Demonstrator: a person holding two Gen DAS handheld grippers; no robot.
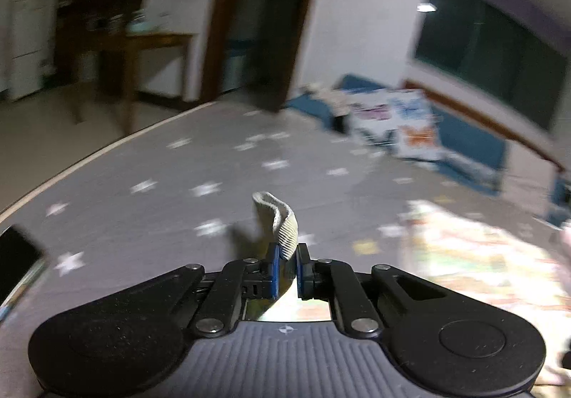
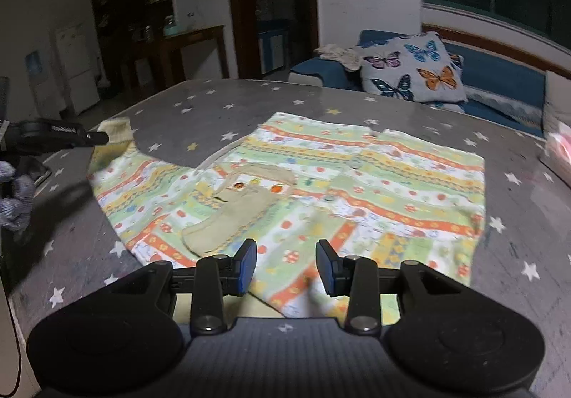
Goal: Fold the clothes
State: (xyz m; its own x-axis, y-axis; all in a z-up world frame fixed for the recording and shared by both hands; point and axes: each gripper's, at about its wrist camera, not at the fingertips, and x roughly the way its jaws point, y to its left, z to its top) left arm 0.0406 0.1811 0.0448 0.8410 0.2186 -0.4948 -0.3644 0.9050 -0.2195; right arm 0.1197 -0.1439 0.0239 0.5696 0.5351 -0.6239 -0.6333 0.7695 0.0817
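A child's shirt [image 2: 357, 184] with green, orange and yellow bands lies spread on the grey star-patterned table [image 2: 214, 105], its beige ribbed collar [image 2: 232, 216] toward me. My left gripper [image 1: 287, 251] is shut on the beige ribbed cuff [image 1: 282, 219] of one sleeve and holds it above the table. The right wrist view shows that left gripper [image 2: 100, 138] at the far left with the cuff [image 2: 116, 128] lifted. My right gripper [image 2: 286, 251] stands open over the shirt's near edge, and its pads press on nothing.
A butterfly pillow [image 2: 410, 69] leans on a blue sofa [image 2: 499, 84] beyond the table's far edge. A dark flat object [image 1: 18, 262] lies near the table's left edge. Something pink [image 2: 560, 148] sits at the right edge. A patterned sleeve [image 2: 14, 198] shows at left.
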